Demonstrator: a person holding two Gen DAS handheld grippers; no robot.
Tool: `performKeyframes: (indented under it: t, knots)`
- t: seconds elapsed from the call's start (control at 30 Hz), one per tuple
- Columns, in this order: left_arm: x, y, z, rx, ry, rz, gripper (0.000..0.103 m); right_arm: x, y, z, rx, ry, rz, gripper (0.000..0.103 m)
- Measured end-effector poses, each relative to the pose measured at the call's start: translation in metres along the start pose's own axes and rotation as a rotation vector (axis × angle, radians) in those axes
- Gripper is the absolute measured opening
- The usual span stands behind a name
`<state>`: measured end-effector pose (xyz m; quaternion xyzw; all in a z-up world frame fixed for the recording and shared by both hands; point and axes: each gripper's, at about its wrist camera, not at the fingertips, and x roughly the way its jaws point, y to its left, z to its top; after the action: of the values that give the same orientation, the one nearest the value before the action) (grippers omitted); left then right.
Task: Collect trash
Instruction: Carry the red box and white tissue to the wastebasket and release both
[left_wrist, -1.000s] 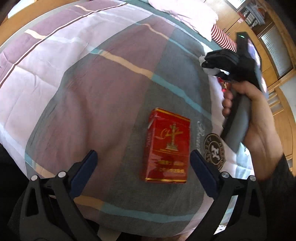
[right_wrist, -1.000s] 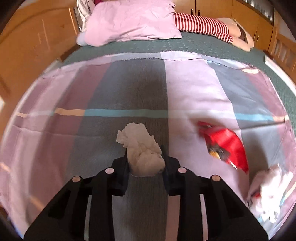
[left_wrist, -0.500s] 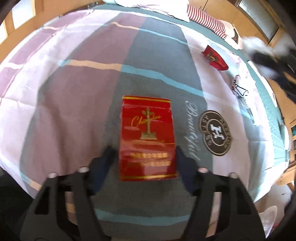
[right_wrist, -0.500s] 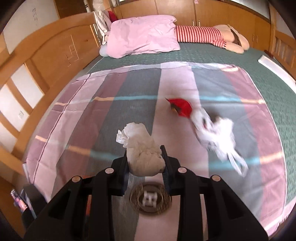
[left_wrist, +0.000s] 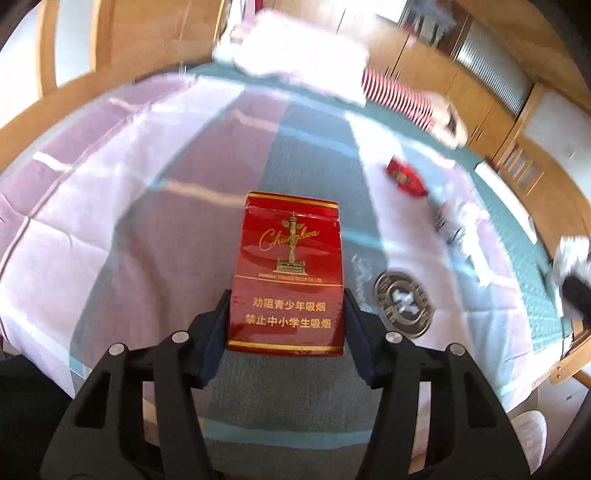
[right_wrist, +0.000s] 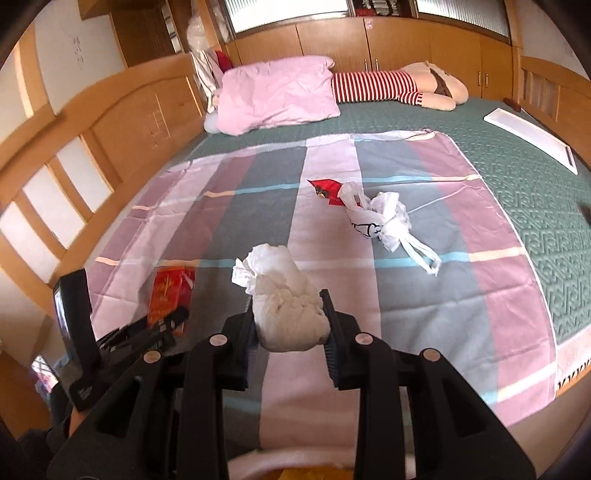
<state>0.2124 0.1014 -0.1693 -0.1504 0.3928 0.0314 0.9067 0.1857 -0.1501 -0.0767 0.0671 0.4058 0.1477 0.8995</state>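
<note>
My left gripper (left_wrist: 286, 317) is shut on a red cigarette pack (left_wrist: 288, 273), its pads pressed on the lower sides, and holds the pack just off the quilt. The right wrist view shows that pack (right_wrist: 168, 295) and the left gripper (right_wrist: 162, 325) at lower left. Above the quilt's near edge, my right gripper (right_wrist: 290, 321) is shut on a crumpled white tissue wad (right_wrist: 284, 299). A red wrapper (right_wrist: 327, 188) and a knotted white plastic bag (right_wrist: 384, 221) lie mid-quilt. The right gripper (left_wrist: 576, 291) is a blur at the left view's right edge.
A striped patchwork quilt (right_wrist: 424, 295) covers the near part of a green bedspread (right_wrist: 535, 206). A pink pillow (right_wrist: 277, 96) and a striped plush doll (right_wrist: 388, 86) lie at the head. A wooden bed frame (right_wrist: 74, 147) runs along the left, and a white flat panel (right_wrist: 528, 136) lies far right.
The left jaws closed on the cigarette pack and lifted it off the quilt. The right gripper, still holding the tissue, rose and drew back toward the bed's near edge.
</note>
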Motion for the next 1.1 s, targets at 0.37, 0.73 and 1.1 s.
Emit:
performKeyframes:
  t: [0.37,0.73,1.1]
  knots:
    - [-0.075,-0.017,-0.033,0.068,-0.132,-0.122,0.058,-0.077,-0.020,-0.085,0.046,-0.025,0.017,0.031]
    - [-0.136,-0.052,-0.078,0.223,-0.123,-0.185,0.058,-0.078,-0.014,-0.141,-0.013,0.149,0.007,0.042]
    - [-0.145,-0.070,-0.100,0.320,-0.067,-0.271,0.058,-0.148,-0.047,-0.127,0.142,-0.100,-0.049,0.075]
